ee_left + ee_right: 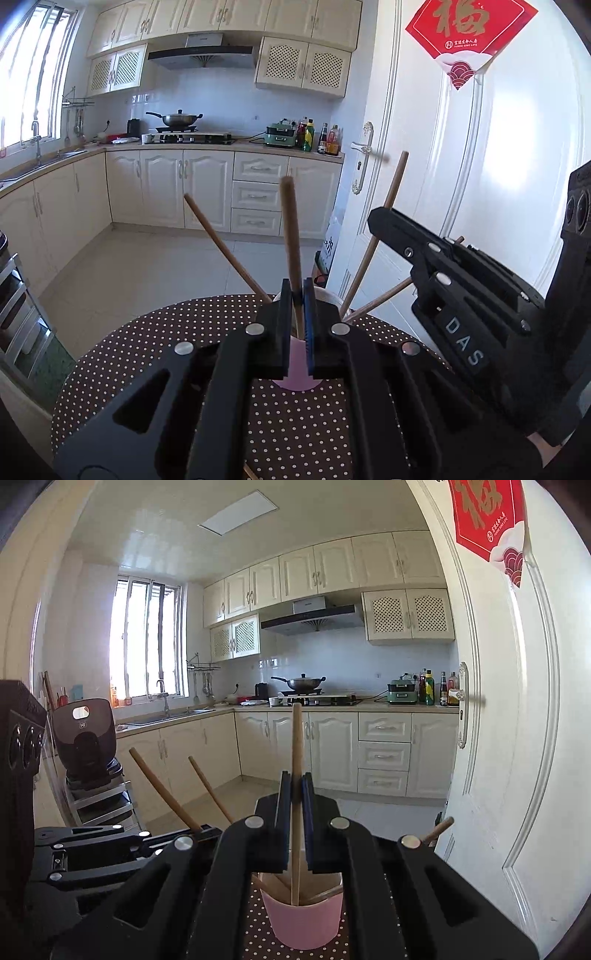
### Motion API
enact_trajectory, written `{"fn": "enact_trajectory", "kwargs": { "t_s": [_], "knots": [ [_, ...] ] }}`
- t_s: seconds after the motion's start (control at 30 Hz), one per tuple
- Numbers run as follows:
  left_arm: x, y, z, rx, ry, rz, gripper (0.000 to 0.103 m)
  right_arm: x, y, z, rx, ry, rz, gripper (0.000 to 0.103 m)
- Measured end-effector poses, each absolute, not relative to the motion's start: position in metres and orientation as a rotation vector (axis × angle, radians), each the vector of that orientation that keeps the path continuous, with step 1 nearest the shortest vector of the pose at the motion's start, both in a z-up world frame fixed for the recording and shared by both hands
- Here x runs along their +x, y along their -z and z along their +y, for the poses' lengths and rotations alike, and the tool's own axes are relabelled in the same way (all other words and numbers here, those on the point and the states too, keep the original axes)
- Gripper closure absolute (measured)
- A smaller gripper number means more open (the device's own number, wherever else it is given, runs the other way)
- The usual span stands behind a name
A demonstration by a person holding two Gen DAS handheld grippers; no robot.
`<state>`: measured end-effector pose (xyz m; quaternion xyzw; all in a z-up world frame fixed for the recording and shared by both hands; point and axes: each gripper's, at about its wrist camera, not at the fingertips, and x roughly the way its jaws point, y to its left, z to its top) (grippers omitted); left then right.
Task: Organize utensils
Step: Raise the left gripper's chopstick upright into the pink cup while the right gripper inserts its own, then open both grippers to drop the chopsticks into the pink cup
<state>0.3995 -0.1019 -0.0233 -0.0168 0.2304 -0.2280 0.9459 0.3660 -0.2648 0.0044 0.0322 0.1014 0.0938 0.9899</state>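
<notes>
Left gripper: the black two-finger left gripper (297,291) is clamping a brown wooden chopstick (291,236), jaws closed tight on its shaft
Left-held chopstick: it is standing nearly upright, its lower end reaching down into the pink round cup (295,382)
Right gripper: the black two-finger right gripper (295,786) is pinching a second, paler wooden chopstick (296,746), jaws closed on it
Right-held chopstick: it is standing upright with its lower tip sitting inside the pink cup (303,919)
Cup: it is resting on the round table with the brown white-dotted cloth (295,424), directly beneath both grippers
Other chopsticks: several loose wooden chopsticks (225,247) are leaning outward from the cup in different directions
Surroundings: cream kitchen cabinets (162,184) are standing behind, a white door (480,184) is rising just beside the table
</notes>
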Motion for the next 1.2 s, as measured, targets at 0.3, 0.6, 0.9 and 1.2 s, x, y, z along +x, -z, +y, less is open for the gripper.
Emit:
{"fn": "enact_trajectory", "kwargs": {
  "t_s": [0.3,0.6,0.9,1.2],
  "knots": [
    [0.396,0.031,-0.102,-0.017,0.426,0.505,0.083,0.362,0.009,-0.263,0.076,-0.191,0.243,0.098],
    [0.396,0.033,-0.095,-0.027,0.383,0.501,0.047,0.362,0.015,-0.272,0.129,-0.181,0.271,0.098],
    [0.384,0.03,-0.096,0.003,0.355,0.501,0.039,0.35,0.007,-0.271,0.129,-0.175,0.278,0.09],
    [0.338,0.012,-0.066,0.001,0.28,0.441,0.033,0.309,-0.008,-0.274,0.147,-0.164,0.266,0.073]
  ]
}}
